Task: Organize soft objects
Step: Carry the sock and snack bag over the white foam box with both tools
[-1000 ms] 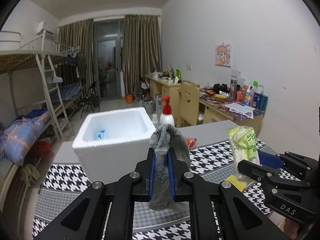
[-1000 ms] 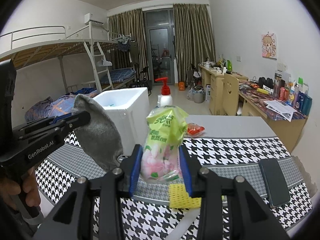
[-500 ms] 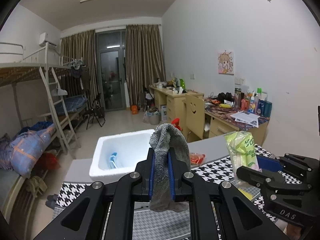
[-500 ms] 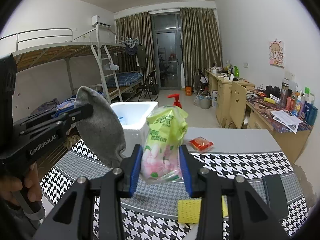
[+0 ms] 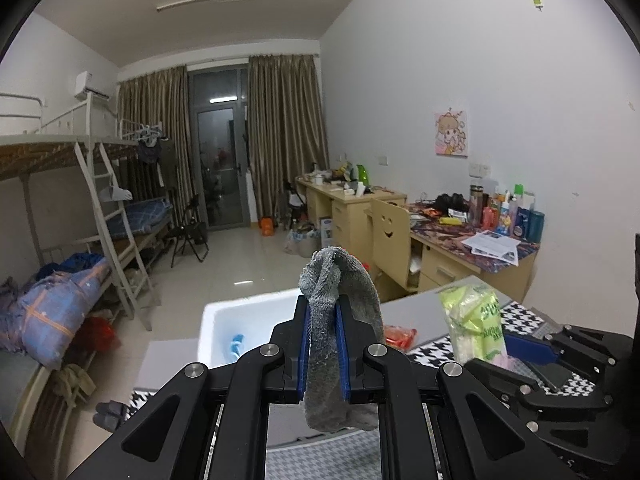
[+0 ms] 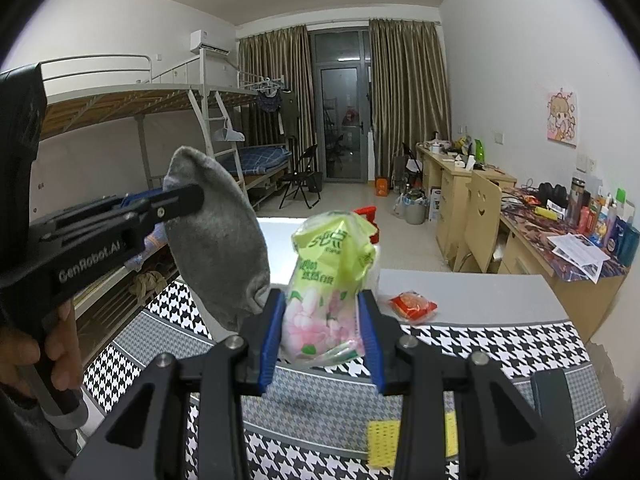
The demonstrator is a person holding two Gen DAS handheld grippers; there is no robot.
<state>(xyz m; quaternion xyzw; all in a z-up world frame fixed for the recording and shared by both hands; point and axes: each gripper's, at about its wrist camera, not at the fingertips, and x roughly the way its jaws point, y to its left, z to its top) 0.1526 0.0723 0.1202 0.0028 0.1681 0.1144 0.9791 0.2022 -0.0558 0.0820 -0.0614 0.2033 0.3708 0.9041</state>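
Grey sock (image 5: 338, 322) pinched between left claw (image 5: 323, 350) pads, draped over both sides, held above white box (image 5: 224, 322). Green pack (image 6: 326, 296) clamped upright in right claw (image 6: 322, 334), over checkered counter (image 6: 500, 340).

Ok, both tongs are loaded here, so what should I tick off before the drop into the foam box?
1. Left tongs clamped on grey sock: ok.
2. Right tongs clamped on green tissue pack: ok.
3. Both items lifted off the houndstooth cloth: ok.
4. White foam box open on top: ok.
5. Room left inside box: cannot tell, mostly hidden.
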